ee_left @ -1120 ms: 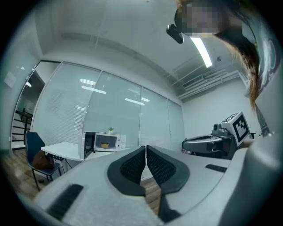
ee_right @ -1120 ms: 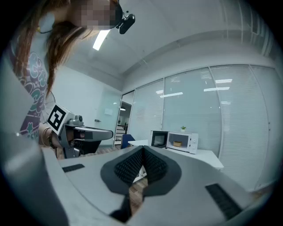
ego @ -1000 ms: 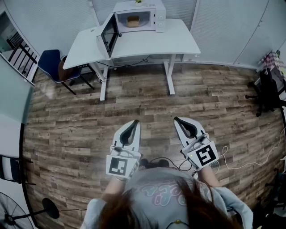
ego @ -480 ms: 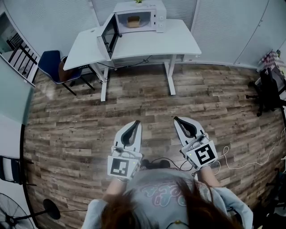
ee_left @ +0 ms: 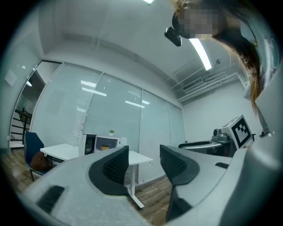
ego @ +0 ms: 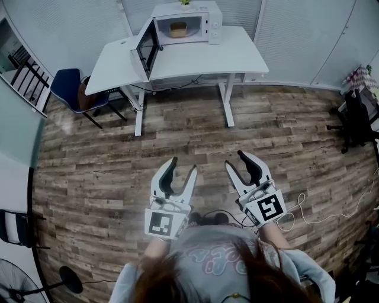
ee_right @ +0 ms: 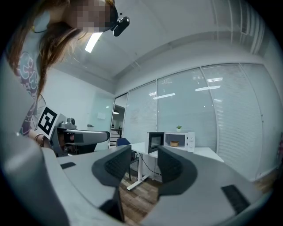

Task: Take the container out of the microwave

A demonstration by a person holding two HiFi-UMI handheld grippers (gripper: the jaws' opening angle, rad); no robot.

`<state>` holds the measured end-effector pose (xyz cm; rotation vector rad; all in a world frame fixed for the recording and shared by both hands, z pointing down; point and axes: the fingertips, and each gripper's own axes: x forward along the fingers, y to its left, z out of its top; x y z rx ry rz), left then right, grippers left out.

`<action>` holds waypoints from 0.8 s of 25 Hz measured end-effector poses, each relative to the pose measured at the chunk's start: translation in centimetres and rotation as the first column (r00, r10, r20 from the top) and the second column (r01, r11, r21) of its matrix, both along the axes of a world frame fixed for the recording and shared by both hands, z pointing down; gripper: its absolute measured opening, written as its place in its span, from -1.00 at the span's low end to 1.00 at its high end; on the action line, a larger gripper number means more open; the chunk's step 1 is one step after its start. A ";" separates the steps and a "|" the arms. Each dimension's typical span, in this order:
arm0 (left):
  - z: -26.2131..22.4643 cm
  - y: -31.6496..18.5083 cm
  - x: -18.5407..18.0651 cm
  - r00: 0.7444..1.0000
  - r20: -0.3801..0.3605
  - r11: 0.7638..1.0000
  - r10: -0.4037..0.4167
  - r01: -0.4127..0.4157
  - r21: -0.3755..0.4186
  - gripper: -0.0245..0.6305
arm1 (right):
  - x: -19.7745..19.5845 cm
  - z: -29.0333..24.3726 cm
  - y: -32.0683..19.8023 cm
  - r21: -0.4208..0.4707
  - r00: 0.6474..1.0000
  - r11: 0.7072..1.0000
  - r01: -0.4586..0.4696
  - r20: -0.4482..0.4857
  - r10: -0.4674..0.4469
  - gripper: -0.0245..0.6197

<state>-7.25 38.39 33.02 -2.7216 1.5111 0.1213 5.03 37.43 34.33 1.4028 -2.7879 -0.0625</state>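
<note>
A person stands on a wood floor [ego: 89, 177] and holds a gripper in each hand. Both grippers point level, out toward a white table [ego: 237, 56] that is well apart from them, across the room.

The left gripper [ego: 183, 164] has its jaws apart, and they have just been opening. Nothing is between them. Only the far side of the room shows through the gap. The right gripper [ego: 234, 158] is the same: its jaws have just been opening, they stand apart, and they hold nothing. The two grippers are side by side and do not touch.

A white microwave [ego: 183, 10] sits at the back of the table. Its door [ego: 147, 50] hangs wide open on the left side. The container [ego: 177, 27] is inside the microwave, in the middle of the lit space. It looks small and yellow-brown, like a little bowl. Both grippers are far from it.

A tiny green plant [ego: 185, 2] stands on top of the microwave. A blue chair [ego: 66, 83] is just beside the table's left end. A fan [ego: 13, 284] shows in the lower left corner of the head view.
</note>
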 end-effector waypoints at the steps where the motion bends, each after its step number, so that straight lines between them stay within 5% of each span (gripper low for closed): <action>1: -0.1 -0.1 -0.6 1.000 -0.007 1.000 -0.014 0.014 0.012 -0.29 | -0.1 -0.1 -0.1 0.004 1.000 1.000 -0.004 0.012 0.004 -0.29; 6: 0.0 -0.2 -3.1 0.998 -0.033 0.998 -0.053 0.054 0.022 -0.13 | 0.5 -0.6 -0.3 0.035 0.998 0.997 -0.063 0.028 0.062 -0.04; 20: 1.0 -1.7 -7.4 1.000 -0.012 1.000 -0.008 0.008 0.000 -0.12 | -3.6 0.7 -0.7 0.003 0.994 0.994 -0.107 0.027 0.107 -0.03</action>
